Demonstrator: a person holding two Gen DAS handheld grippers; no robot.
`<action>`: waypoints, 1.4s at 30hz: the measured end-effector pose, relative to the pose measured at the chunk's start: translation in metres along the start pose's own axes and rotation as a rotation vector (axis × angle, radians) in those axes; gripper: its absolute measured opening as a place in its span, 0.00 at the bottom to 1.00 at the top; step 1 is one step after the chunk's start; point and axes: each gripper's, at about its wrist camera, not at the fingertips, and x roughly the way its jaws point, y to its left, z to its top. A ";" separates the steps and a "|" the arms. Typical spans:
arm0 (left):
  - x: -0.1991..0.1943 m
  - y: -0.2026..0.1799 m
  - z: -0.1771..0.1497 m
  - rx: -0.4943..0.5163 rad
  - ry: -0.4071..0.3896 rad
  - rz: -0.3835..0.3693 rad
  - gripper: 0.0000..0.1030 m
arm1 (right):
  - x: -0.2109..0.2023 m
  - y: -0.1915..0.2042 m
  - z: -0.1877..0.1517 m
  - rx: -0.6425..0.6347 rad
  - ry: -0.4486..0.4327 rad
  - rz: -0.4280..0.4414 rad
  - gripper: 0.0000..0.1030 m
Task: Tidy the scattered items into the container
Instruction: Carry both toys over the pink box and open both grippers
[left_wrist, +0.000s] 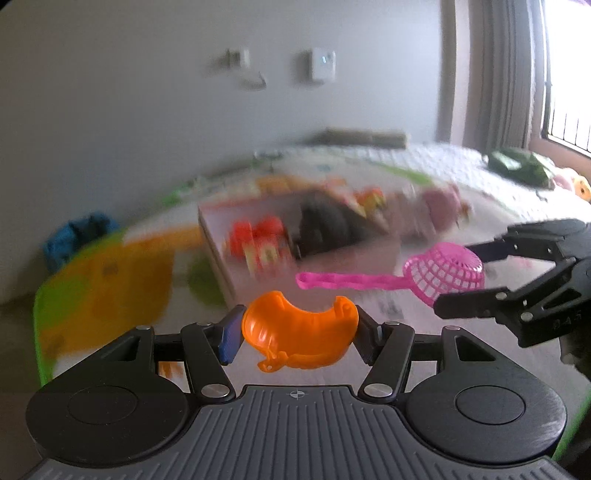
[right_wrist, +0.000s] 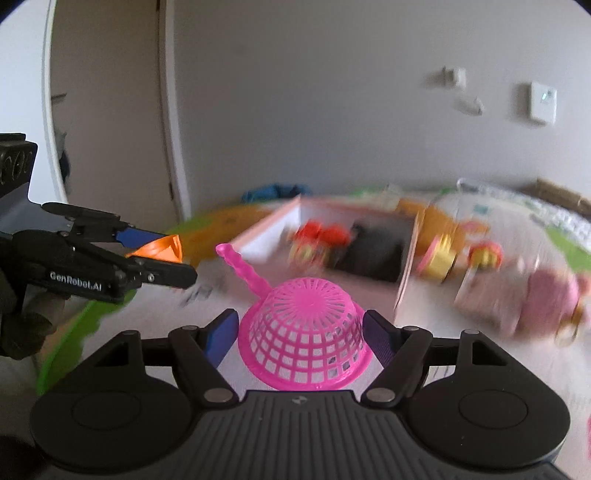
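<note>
My left gripper is shut on an orange plastic toy piece and holds it in the air short of the open pink-sided box. My right gripper is shut on the bowl of a pink toy strainer, its handle pointing forward toward the box. In the left wrist view the right gripper and strainer show at right. In the right wrist view the left gripper with the orange piece shows at left. The box holds red-and-yellow toys and a dark item.
Loose toys lie on the play mat right of the box: a yellow-and-pink wheel toy, a red-yellow one and a pink item. A blue cloth lies by the wall. A green toy sits by the window.
</note>
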 end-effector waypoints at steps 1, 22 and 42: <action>0.006 0.004 0.013 -0.001 -0.021 0.003 0.63 | 0.005 -0.005 0.009 -0.009 -0.018 -0.014 0.72; 0.166 0.072 0.098 -0.159 0.020 -0.030 0.90 | 0.132 -0.066 0.050 -0.030 0.013 -0.034 0.78; 0.100 -0.027 0.054 0.002 -0.067 -0.143 0.91 | 0.128 -0.146 0.031 0.057 0.027 -0.226 0.52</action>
